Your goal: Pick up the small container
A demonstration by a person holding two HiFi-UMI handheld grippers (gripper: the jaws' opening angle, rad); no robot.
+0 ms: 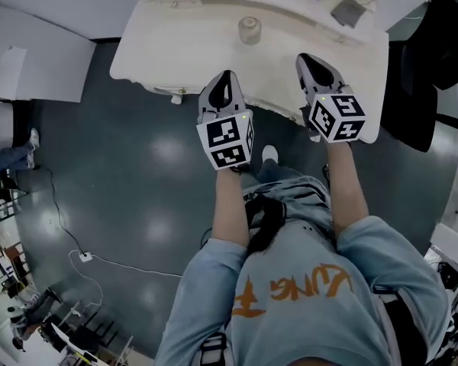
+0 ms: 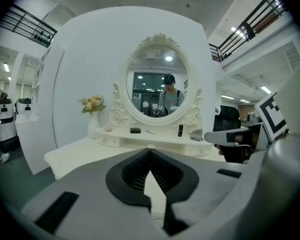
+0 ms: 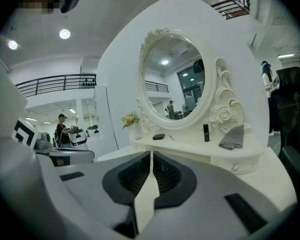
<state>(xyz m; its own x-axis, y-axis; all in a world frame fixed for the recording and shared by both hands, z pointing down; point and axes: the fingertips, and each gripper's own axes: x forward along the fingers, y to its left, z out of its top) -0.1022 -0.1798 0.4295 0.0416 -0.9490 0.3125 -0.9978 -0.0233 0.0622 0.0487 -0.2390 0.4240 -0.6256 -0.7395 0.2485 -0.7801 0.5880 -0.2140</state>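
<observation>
The left gripper has its jaws pressed together at the tips with nothing between them, and the right gripper beside it is closed and empty in the same way (each carries its marker cube just above the wearer's wrist). Both hang over the near edge of a cream dressing table, touching nothing on it. The small glass container stands on the tabletop just beyond them, in line with the gap between the two grippers and clear of both. Further back a raised shelf carries a flat black case, a dark lipstick tube and a folded grey cloth, with a vase of flowers at its left end. Above the shelf rises an oval mirror in a carved white frame set against a white panel. The floor around the table is dark grey and glossy, with a thin white cable trailing across it, and a black chair stands off the table's right end. Higher up a dark railing runs along a mezzanine, and another person stands farther off across the room.
</observation>
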